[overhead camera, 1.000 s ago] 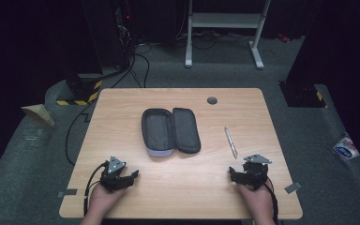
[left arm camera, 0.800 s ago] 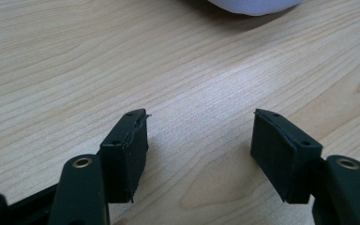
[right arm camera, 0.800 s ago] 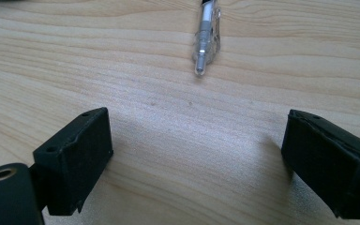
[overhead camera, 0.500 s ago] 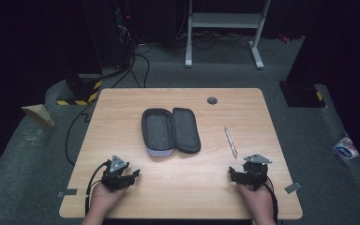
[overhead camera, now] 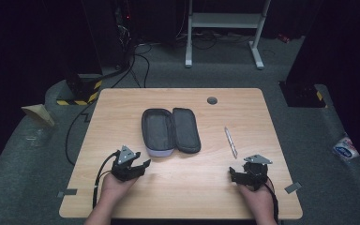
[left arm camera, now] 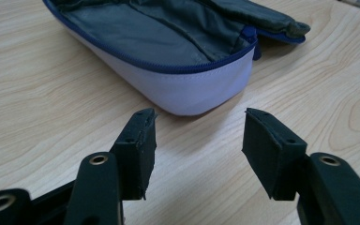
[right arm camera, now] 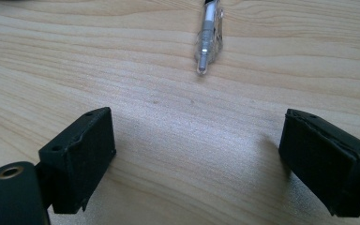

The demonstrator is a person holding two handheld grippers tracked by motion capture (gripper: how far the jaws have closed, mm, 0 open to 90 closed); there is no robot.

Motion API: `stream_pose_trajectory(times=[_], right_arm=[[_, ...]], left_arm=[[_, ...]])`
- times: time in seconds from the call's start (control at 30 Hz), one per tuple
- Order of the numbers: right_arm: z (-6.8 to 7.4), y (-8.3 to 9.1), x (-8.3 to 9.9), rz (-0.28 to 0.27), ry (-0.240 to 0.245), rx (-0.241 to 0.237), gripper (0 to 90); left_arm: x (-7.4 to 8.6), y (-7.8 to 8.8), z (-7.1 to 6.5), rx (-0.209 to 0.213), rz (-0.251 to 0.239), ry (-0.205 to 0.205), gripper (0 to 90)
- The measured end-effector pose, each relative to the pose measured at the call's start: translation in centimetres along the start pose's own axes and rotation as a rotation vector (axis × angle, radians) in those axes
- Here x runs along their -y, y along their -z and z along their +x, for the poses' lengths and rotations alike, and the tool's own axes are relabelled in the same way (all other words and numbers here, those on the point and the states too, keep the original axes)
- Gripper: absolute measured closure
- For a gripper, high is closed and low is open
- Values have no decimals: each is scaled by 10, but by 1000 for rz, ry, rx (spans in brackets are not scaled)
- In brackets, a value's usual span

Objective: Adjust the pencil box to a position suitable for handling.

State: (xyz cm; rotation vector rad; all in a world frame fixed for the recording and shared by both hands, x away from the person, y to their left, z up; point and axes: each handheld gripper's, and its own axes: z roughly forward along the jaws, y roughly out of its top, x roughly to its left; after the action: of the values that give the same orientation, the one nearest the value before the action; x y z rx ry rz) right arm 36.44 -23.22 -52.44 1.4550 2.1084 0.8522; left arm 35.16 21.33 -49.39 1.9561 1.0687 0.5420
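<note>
As the left gripper draws toward the case, the scene reads as follows.

Left gripper [overhead camera: 143,165]: compared with a second ago it sits farther up the worktop [overhead camera: 122,112] and closer to the pencil case; its fingers [left arm camera: 138,145] have just been closing from their widest, and now stand moderately apart with nothing between them.

Pencil case [overhead camera: 170,131]: lies unzipped and spread flat near the middle of the worktop, unmoved; in the left gripper view its pale near end [left arm camera: 201,91] sits just ahead of the fingertips, not touching them.

Pen [overhead camera: 230,141]: lies to the right of the case, well apart from it, its place unchanged (its tip points back at the right gripper in the right gripper view [right arm camera: 208,33]).

Right gripper [overhead camera: 234,176]: has kept its place at the near right of the worktop; fingers [right arm camera: 82,154] wide apart, holding nothing, the pen a little way ahead of them.

Meaning for the work: the left side appears to be lining up on the case's near end, probably to steady it, while the pen waits untouched; no grasp has yet been made.
</note>
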Motion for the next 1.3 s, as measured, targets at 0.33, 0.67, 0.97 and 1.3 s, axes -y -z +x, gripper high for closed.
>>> stream_pose_trajectory(times=[0.33,0.67,0.97,1.3], right_arm=[[-1,0,0,-2,7,-6,102],[0,0,0,0,5,-6,106],[0,-2,-2,-2,17,-14,109],[0,-2,-2,-4,18,-17,117]], left_arm=[[-21,6,0,-3,-7,-15,454],[-39,-3,-5,-4,8,-54,450],[-50,-25,-11,-14,50,-89,456],[-53,-49,-15,4,110,-111,499]])
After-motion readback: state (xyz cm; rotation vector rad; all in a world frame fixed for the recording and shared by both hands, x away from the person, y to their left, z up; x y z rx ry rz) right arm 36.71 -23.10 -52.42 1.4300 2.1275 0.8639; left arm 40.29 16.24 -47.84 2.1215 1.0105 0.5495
